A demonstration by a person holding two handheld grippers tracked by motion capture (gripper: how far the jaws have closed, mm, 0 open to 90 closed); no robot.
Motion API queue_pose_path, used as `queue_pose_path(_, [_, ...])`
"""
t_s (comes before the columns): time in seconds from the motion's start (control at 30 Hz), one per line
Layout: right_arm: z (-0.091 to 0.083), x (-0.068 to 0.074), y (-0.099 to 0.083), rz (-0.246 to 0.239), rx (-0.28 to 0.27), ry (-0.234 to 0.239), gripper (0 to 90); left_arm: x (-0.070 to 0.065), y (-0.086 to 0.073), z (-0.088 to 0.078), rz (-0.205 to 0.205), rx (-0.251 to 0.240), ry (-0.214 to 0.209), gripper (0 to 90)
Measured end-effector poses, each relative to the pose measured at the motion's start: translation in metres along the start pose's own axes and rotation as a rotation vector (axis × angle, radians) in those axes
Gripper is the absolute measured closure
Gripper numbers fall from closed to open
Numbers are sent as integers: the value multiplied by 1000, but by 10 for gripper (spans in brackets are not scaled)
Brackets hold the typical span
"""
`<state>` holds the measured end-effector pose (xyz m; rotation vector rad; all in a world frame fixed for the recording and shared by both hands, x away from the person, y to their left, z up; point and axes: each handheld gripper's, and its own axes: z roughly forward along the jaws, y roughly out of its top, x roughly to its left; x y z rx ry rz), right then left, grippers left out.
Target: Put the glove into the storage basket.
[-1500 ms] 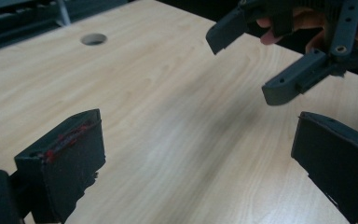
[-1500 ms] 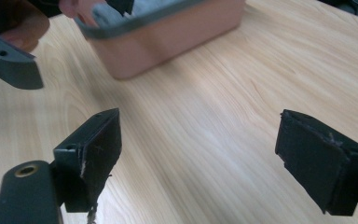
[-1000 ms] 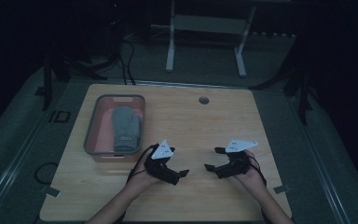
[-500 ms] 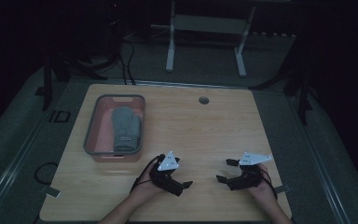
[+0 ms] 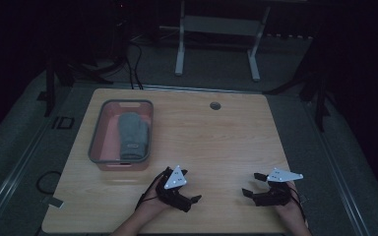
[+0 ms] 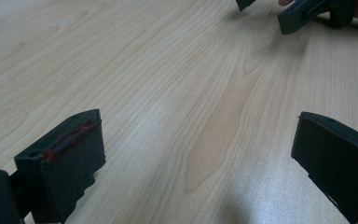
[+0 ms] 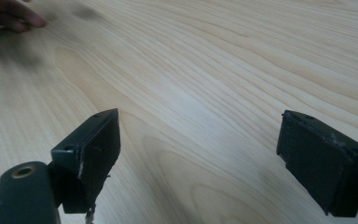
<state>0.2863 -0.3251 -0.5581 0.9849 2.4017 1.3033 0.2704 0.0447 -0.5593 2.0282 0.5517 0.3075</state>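
Wooden table (image 5: pixel 216 142) carries both grippers near its front edge; compared with a second ago they have come back toward the person and stand lower. The left gripper (image 5: pixel 193 199) has its jaws spread wide with nothing between them; the right gripper (image 5: pixel 249 186) is also spread and empty. The grey folded cloth (image 5: pixel 132 136) lies inside the pink basket (image 5: pixel 96 140), well apart from both; I judge that the hands are pausing or resting, not reaching.
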Motion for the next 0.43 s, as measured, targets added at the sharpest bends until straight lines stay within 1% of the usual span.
queue_pose_path(0.1, [-2,-2,-2,13,-12,-11,133,-1,0,1,6,2,2,29])
queue_pose_path(0.17, [-2,-2,-2,12,-15,-13,133,-1,0,1,8,1,3,29])
queue_pose_path(0.2, [-2,-3,-2,17,-16,-19,133,0,0,0,-2,-6,-5,29])
queue_pose_path(0.33, [-1,-4,-2,16,-15,-23,137,3,-1,0,-16,-9,-14,29])
queue_pose_path(0.43, [0,-4,-2,12,-9,-16,139,4,-1,0,-23,-14,-15,29])
